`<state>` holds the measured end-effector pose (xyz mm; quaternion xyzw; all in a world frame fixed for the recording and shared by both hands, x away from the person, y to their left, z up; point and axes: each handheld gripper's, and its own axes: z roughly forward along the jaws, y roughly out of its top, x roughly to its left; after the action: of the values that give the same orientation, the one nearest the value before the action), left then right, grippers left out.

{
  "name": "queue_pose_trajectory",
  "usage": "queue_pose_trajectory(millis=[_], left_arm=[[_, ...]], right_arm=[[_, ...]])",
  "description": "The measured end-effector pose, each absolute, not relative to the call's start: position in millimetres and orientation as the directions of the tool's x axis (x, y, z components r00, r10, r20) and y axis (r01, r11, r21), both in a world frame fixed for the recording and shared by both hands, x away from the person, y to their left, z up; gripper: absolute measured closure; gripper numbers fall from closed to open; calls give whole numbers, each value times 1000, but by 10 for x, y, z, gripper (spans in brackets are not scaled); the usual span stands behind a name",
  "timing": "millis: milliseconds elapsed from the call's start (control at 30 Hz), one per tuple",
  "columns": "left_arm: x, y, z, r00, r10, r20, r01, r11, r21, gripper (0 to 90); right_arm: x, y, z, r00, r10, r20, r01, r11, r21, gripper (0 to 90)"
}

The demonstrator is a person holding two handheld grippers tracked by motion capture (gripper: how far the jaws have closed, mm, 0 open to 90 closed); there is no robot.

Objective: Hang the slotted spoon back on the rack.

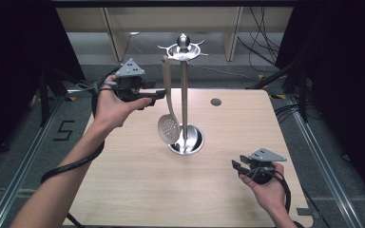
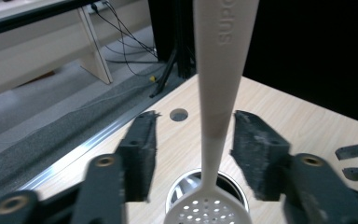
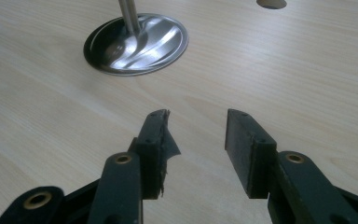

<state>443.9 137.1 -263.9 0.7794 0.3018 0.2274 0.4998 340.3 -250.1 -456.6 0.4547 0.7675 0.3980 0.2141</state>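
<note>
Clearance on both sides of the handle is what your next move depends on. The pale beige plastic slotted spoon [image 1: 168,102] hangs from a hook on the ring at the top of the polished steel utensil stand [image 1: 185,95], with its long axis running almost straight up and down and its perforated bowl low, just above the stand's round dished base. Your left tongs [image 1: 158,95] sit level beside the upper handle, reaching in from the left side of the high view. In the left gripper view the handle [image 2: 219,93] passes upright between the two black pads [image 2: 256,154], and there is a gap on each side, so the tongs are open around it and press on nothing. The spoon looks to be carried by the hook alone.

Since the handle runs vertically and your left tongs [image 2: 193,154] straddle it from the side, a straight pull back toward yourself, kept level, should clear the pads without brushing the handle. Any sideways drift would likely nudge the spoon and set it swinging on its hook.

Your right tongs [image 1: 237,167] are well apart from the spoon, low over the light wooden surface [image 1: 123,185] at the near right, pointing toward the stand's base. Their pads [image 3: 247,149] stand apart with bare wood between them, holding nothing. Your left hand is by far the nearer one to the spoon, so the right need not move.
</note>
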Motion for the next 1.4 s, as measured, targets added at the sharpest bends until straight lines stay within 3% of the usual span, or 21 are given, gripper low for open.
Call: queue_pose_trajectory(millis=[333,1400], left_arm=[[4258,1632,-2697,685,727,48,214,-264,940,309],[3829,2065,-3149,656,754,34,228,-241,943,296]], right_arm=[[3390,-2486,-4566,-478,876,58,544,244,803,594],[3402,-2510,-4564,-483,875,41,535,257,805,593]])
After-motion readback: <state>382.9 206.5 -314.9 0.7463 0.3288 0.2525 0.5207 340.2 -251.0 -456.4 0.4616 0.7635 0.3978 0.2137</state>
